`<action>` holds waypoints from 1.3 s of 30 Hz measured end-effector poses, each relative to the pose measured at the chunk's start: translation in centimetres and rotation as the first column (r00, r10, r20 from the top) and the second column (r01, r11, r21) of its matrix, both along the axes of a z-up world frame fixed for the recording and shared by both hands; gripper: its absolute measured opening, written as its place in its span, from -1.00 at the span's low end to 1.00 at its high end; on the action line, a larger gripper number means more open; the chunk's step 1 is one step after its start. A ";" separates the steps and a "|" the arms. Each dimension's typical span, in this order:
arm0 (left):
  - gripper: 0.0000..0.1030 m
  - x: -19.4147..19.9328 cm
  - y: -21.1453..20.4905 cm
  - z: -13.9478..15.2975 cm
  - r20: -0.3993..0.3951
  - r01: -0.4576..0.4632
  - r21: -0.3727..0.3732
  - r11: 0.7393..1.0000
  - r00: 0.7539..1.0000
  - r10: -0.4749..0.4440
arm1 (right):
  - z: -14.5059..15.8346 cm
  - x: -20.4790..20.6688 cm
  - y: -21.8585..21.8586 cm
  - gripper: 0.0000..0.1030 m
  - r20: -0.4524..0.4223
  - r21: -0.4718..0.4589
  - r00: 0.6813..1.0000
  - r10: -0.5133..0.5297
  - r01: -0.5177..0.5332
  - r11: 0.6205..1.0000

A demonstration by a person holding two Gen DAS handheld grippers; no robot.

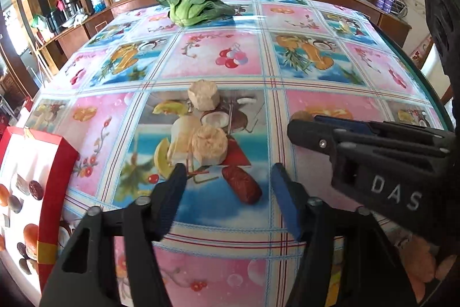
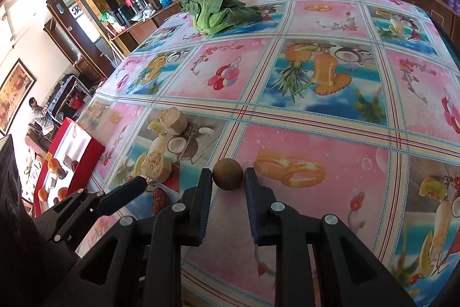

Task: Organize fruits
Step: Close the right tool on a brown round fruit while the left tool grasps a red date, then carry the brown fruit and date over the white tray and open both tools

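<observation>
1. At the far left edge of the table sits the red box [image 1: 43, 160], already holding several small fruits in its white tray.
2. The left gripper [image 1: 227, 177] hangs with its jaws parted and nothing pinched; the red date [image 1: 242, 184] lies on the tablecloth [image 1: 330, 71] between and just beyond the fingertips, nearer the right-hand finger.
3. The date's long axis runs diagonally, from far-left to near-right, so the jaws would likely need to straddle it across its narrow width.
4. Two pale cut chunks [image 1: 209, 145] lie just beyond the date.
5. To the right, the right gripper [image 2: 227, 177] is clenched on the round brown fruit [image 2: 227, 173], held at its fingertips low over the table.
6. The left hand is nearer both the date and the box.
</observation>
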State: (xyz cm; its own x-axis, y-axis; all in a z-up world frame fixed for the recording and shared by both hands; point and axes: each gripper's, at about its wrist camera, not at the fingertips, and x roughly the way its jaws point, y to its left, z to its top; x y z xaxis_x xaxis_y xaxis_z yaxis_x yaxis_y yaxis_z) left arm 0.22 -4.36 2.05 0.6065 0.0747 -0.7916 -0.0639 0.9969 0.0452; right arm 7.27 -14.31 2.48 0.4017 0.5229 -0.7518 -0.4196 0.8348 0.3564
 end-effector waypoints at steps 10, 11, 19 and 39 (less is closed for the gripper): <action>-0.64 -0.2 -0.6 0.2 -0.003 0.067 -0.026 0.997 0.998 -0.067 | 0.0 -0.1 -0.2 -0.60 -0.018 0.000 1.000 -0.009 0.009 1.000; -0.64 -0.3 -0.4 0.2 -0.003 0.070 -0.030 0.997 0.998 -0.070 | 0.0 -0.1 -0.2 -0.60 -0.018 -0.003 1.000 -0.010 0.010 1.000; -0.64 -2.0 1.2 0.1 0.011 0.120 -0.038 0.992 0.993 -0.120 | 0.1 -0.5 -0.1 -0.60 -0.002 -0.021 1.000 -0.019 0.018 1.000; -0.64 -5.0 5.2 0.0 0.034 0.231 -0.094 0.968 0.973 -0.229 | 1.0 -7.0 2.6 -0.60 0.213 -0.215 0.964 -0.161 0.207 0.955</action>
State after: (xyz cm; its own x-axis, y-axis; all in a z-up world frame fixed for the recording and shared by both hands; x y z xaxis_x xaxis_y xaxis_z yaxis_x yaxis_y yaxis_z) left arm -4.77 0.82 2.08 0.6161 -0.1451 -0.7742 0.1680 0.9845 -0.0508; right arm 0.31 -11.69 3.45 0.6221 0.2459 -0.7433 -0.2921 0.9537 0.0710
